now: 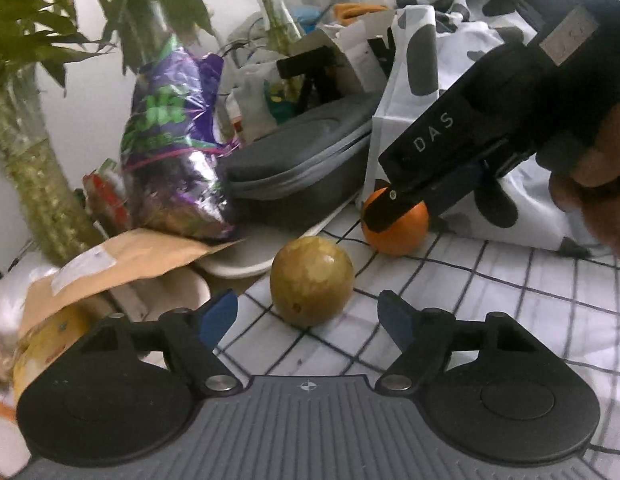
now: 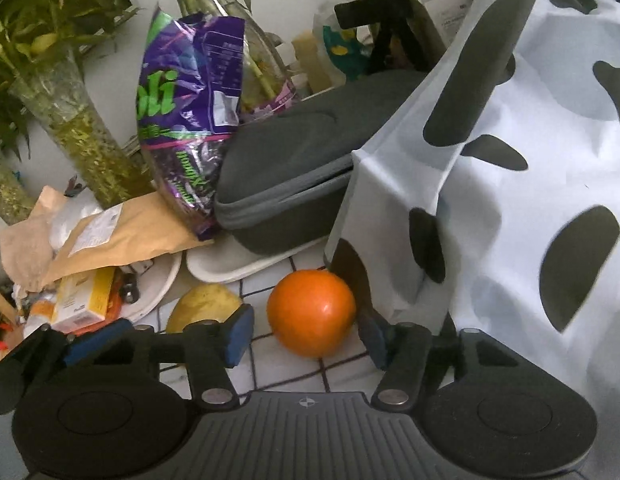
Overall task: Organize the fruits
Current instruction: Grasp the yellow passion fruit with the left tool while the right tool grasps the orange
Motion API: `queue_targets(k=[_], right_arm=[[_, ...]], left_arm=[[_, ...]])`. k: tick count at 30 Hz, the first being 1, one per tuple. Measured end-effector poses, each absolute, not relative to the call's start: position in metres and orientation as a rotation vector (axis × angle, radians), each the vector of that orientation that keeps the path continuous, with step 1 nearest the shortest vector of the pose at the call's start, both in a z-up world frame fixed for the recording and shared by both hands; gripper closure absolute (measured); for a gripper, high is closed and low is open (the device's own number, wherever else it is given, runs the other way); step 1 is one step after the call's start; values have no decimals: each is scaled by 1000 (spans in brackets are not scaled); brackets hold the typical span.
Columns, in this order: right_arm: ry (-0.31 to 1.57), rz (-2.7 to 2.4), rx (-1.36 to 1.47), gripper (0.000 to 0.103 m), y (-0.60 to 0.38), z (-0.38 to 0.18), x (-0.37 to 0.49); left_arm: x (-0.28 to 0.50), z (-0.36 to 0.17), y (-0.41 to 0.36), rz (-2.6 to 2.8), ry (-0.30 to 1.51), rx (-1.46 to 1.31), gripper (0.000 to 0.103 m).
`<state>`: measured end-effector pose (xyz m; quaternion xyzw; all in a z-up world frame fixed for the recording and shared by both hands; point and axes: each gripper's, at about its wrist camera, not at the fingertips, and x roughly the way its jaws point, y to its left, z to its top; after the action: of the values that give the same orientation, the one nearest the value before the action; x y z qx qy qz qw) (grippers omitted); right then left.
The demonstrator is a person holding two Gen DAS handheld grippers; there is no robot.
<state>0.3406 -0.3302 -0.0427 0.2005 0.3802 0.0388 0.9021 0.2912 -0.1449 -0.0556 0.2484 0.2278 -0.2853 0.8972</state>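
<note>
**Both grippers open over the fruit; nothing gripped**

Table (image 1: 490,300): covered with a white cloth with a dark grid, filling the lower centre and right of the left wrist view.

Cow-print fabric (image 2: 530,160): white with black patches, fills the right half of the right wrist view; its lower edge hangs just behind the orange.

Grey zip case (image 2: 294,168): centre of frame, lying tilted on a white tray (image 2: 230,268).

Purple snack bag (image 2: 190,120): upright, left of the case, leaning against it. Glass vases with green stems (image 2: 74,128) stand at upper left. A brown envelope (image 2: 126,232) lies below the bag, over a white bowl (image 2: 158,292).

Right gripper (image 2: 306,338): fingers spread wide, the blue pads on either side of the orange (image 2: 312,312). A gap shows on the left side; contact on the right cannot be told. In the left wrist view this gripper (image 1: 394,200) reaches in from upper right and covers the top of the orange (image 1: 402,228).

Left gripper (image 1: 308,316): fingers wide open, holding nothing. The yellow-green fruit (image 1: 312,280) sits on the table at lower centre, just ahead of the fingertips and between them, not touched. It is near the orange, down-left of it, apart from it. In the right wrist view the same fruit (image 2: 206,304) shows at lower left, partly hidden behind the left finger.
</note>
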Motion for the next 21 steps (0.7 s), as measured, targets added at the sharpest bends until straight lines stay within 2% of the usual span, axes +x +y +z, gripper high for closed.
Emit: queue_targets(k=[4,6,7,15,21], right_arm=[[787,75,412,46,-332,-48,347],[784,80,412,49,-332,-48,349],[782,86,407,49,-331,-47,349],[758,115,376,51,-327,-35,341],[729,162,332,51,-316,-20,317]], left_arm=[[310,-61,-151,-595,472,483,28],[317,-64,-154,-595,484,471,40],[320,-65,-155,-610,505,457,50],[323,-53,-138,-595,585,330,51],[297,-31,-114,-546,587,314,51]])
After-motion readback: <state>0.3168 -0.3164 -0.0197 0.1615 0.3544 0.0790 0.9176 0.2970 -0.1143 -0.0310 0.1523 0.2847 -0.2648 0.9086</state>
